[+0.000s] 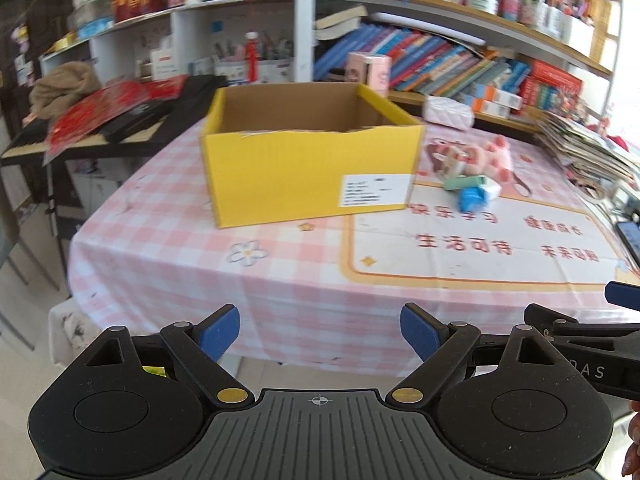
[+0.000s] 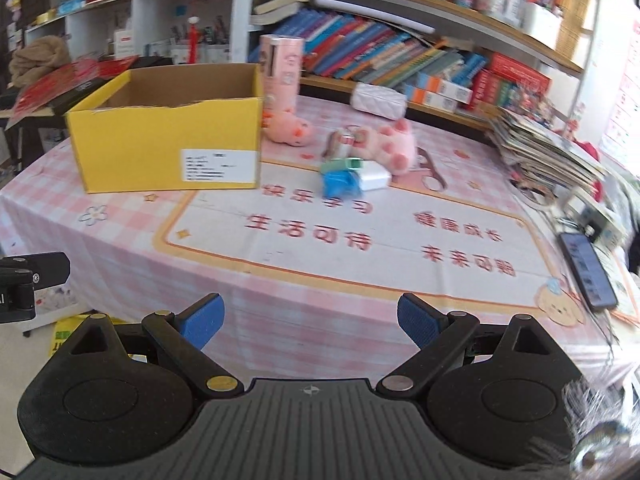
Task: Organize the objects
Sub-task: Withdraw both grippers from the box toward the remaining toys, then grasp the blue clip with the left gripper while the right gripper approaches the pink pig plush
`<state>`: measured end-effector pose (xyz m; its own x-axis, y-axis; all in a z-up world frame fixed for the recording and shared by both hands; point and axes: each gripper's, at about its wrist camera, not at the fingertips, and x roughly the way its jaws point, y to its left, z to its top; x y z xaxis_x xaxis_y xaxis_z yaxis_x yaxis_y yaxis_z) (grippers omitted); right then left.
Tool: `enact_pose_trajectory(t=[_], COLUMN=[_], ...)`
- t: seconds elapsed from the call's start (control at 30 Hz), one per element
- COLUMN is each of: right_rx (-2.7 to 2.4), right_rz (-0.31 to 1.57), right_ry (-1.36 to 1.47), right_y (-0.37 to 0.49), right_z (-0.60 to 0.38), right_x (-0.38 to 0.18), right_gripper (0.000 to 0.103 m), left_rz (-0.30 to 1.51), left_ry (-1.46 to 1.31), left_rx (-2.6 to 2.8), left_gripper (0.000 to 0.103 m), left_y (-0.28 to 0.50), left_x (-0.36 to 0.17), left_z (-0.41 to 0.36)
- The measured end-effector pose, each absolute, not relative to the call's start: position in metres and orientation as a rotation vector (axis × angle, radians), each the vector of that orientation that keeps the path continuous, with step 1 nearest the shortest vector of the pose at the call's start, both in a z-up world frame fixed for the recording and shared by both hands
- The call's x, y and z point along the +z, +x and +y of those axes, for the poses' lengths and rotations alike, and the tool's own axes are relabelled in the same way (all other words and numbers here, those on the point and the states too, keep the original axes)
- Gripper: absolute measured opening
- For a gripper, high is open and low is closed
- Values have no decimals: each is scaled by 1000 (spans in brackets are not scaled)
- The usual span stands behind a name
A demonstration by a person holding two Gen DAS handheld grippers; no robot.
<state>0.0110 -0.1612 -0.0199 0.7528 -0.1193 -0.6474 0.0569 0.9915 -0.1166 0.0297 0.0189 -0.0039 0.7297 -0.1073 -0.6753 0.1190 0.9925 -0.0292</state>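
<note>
An open yellow cardboard box (image 1: pixel 308 164) (image 2: pixel 168 148) stands on the pink checked tablecloth (image 1: pixel 280 272) (image 2: pixel 320 280); what I see of its inside is bare. Right of it lies a small heap: a pink plush pig (image 1: pixel 492 156) (image 2: pixel 396 144), a blue item (image 1: pixel 474 197) (image 2: pixel 340 184), a green item (image 2: pixel 340 165) and a white block (image 2: pixel 376 176). Another pink plush (image 2: pixel 290 126) lies by the box's right corner, in front of a pink cylinder (image 2: pixel 280 68). My left gripper (image 1: pixel 320 330) and right gripper (image 2: pixel 310 320) hover open and empty at the table's near edge.
Bookshelves (image 2: pixel 400 52) line the wall behind the table. A stack of magazines (image 2: pixel 548 148) and a phone (image 2: pixel 588 272) lie at the table's right side. A white quilted pouch (image 2: pixel 378 98) sits at the back. A keyboard with red papers (image 1: pixel 100 120) stands to the left.
</note>
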Motion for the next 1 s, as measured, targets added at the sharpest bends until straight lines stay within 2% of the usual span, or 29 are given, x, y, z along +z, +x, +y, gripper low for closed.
enact_pose_trajectory(t=[0.43, 0.87, 1.0], right_rx=[-218, -181, -160], right_rz=[725, 702, 700], right_ry=[-20, -12, 0], right_y=[19, 88, 109], right_z=[-219, -270, -287], right_x=[-23, -13, -11], right_gripper=[94, 94, 91], left_rz=[746, 730, 738], left_ry=[52, 65, 63], left_rx=[-234, -257, -270], left_gripper=[90, 90, 89], left_y=[59, 119, 136], left_x=[-6, -1, -3], left_z=[-34, -89, -106])
